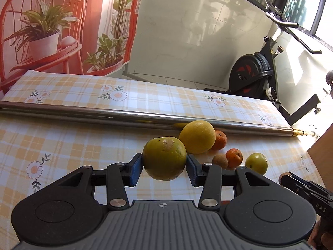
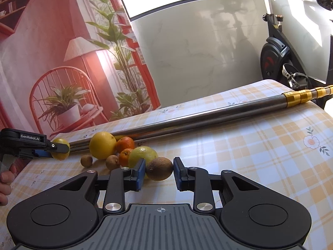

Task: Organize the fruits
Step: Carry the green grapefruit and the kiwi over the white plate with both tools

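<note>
My left gripper (image 1: 164, 166) is shut on a greenish-yellow orange (image 1: 164, 158), its blue pads pressing both sides; the right wrist view shows that gripper (image 2: 59, 149) at far left with the orange (image 2: 60, 156). My right gripper (image 2: 159, 171) is shut on a brown oval fruit (image 2: 159, 168) low over the cloth. Behind it lie a big yellow citrus (image 2: 102, 145), two tangerines (image 2: 125, 143) (image 2: 126, 156), a green citrus (image 2: 142, 155) and two small brown fruits (image 2: 86, 160) (image 2: 112, 162). In the left wrist view the pile (image 1: 197, 136) lies just beyond the held orange.
A long metal pole (image 1: 124, 116) with a gold end lies across the checked tablecloth (image 1: 62, 145) right behind the fruits. A hand (image 2: 6, 179) grips the left tool. An exercise bike (image 1: 249, 73) stands past the table's far edge, a printed backdrop (image 1: 52, 31) to the left.
</note>
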`<action>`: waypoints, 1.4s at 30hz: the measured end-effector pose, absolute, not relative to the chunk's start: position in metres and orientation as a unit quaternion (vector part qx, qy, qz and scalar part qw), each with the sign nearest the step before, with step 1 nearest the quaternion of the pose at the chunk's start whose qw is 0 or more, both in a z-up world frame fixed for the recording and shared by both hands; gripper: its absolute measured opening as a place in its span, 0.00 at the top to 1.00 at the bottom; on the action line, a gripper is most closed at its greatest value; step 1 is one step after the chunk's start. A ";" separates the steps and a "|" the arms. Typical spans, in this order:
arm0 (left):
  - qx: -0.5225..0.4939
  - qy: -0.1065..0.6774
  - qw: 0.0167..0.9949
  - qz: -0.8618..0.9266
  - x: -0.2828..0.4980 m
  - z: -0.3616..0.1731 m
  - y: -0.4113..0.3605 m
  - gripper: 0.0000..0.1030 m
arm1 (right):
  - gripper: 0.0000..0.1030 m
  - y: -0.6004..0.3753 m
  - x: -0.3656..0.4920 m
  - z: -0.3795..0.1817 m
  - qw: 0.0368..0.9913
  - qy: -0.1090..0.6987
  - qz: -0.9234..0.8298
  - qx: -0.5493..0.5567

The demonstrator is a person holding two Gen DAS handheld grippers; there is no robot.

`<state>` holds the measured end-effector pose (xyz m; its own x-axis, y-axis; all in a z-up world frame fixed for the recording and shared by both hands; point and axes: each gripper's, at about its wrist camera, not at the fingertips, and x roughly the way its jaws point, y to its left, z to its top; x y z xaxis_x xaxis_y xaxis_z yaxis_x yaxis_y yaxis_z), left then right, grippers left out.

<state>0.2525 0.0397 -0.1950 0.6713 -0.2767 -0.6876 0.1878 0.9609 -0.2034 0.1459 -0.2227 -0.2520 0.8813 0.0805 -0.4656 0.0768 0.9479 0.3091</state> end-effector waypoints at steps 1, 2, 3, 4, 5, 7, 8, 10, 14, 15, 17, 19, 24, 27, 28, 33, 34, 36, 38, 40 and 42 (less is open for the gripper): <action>-0.056 0.384 0.911 -0.137 0.242 -0.195 0.040 0.54 | 0.74 -0.220 0.144 -0.251 0.957 0.245 0.004 0.158; -0.053 0.385 0.910 -0.144 0.235 -0.195 0.038 0.54 | 0.74 -0.215 0.141 -0.249 0.957 0.246 0.008 0.155; -0.048 0.387 0.909 -0.149 0.228 -0.197 0.037 0.54 | 0.74 -0.211 0.139 -0.247 0.957 0.247 0.012 0.152; -0.043 0.388 0.907 -0.155 0.222 -0.198 0.034 0.54 | 0.74 -0.207 0.137 -0.246 0.958 0.247 0.016 0.148; -0.037 0.388 0.907 -0.160 0.215 -0.200 0.032 0.54 | 0.74 -0.203 0.135 -0.244 0.958 0.247 0.021 0.144; -0.024 0.390 0.905 -0.169 0.209 -0.204 0.028 0.54 | 0.74 -0.195 0.131 -0.240 0.959 0.247 0.031 0.136; -0.016 0.392 0.904 -0.173 0.206 -0.206 0.026 0.54 | 0.74 -0.191 0.129 -0.238 0.959 0.247 0.035 0.132; -0.006 0.395 0.901 -0.178 0.203 -0.210 0.021 0.54 | 0.74 -0.184 0.126 -0.236 0.959 0.249 0.044 0.125; 0.015 0.401 0.897 -0.185 0.198 -0.218 0.012 0.54 | 0.74 -0.172 0.121 -0.229 0.960 0.251 0.057 0.114; 0.019 0.401 0.897 -0.187 0.197 -0.219 0.010 0.54 | 0.74 -0.171 0.119 -0.229 0.960 0.251 0.059 0.113; 0.028 0.403 0.895 -0.188 0.196 -0.222 0.009 0.54 | 0.74 -0.168 0.116 -0.227 0.959 0.252 0.061 0.112; 0.032 0.407 0.894 -0.185 0.196 -0.224 0.008 0.54 | 0.74 -0.169 0.113 -0.227 0.959 0.253 0.062 0.115; 0.031 0.419 0.889 -0.183 0.192 -0.230 0.007 0.54 | 0.74 -0.169 0.111 -0.225 0.958 0.256 0.064 0.117; 0.033 0.425 0.885 -0.186 0.190 -0.233 0.006 0.54 | 0.74 -0.169 0.110 -0.224 0.957 0.257 0.067 0.117; 0.032 0.426 0.885 -0.187 0.190 -0.234 0.005 0.54 | 0.74 -0.169 0.109 -0.224 0.957 0.257 0.068 0.117; 0.024 0.424 0.887 -0.183 0.192 -0.234 0.006 0.53 | 0.74 -0.164 0.108 -0.223 0.956 0.261 0.073 0.112; 0.020 0.425 0.886 -0.183 0.192 -0.234 0.007 0.53 | 0.74 -0.163 0.108 -0.223 0.956 0.262 0.074 0.110; 0.010 0.427 0.886 -0.184 0.194 -0.233 0.008 0.53 | 0.74 -0.160 0.108 -0.223 0.956 0.263 0.076 0.107; 0.001 0.423 0.887 -0.185 0.195 -0.230 0.010 0.53 | 0.74 -0.159 0.108 -0.221 0.956 0.265 0.077 0.104; -0.004 0.417 0.890 -0.185 0.194 -0.226 0.012 0.52 | 0.74 -0.158 0.108 -0.219 0.955 0.267 0.080 0.101; -0.007 0.412 0.892 -0.185 0.193 -0.221 0.015 0.51 | 0.74 -0.156 0.108 -0.218 0.955 0.269 0.082 0.097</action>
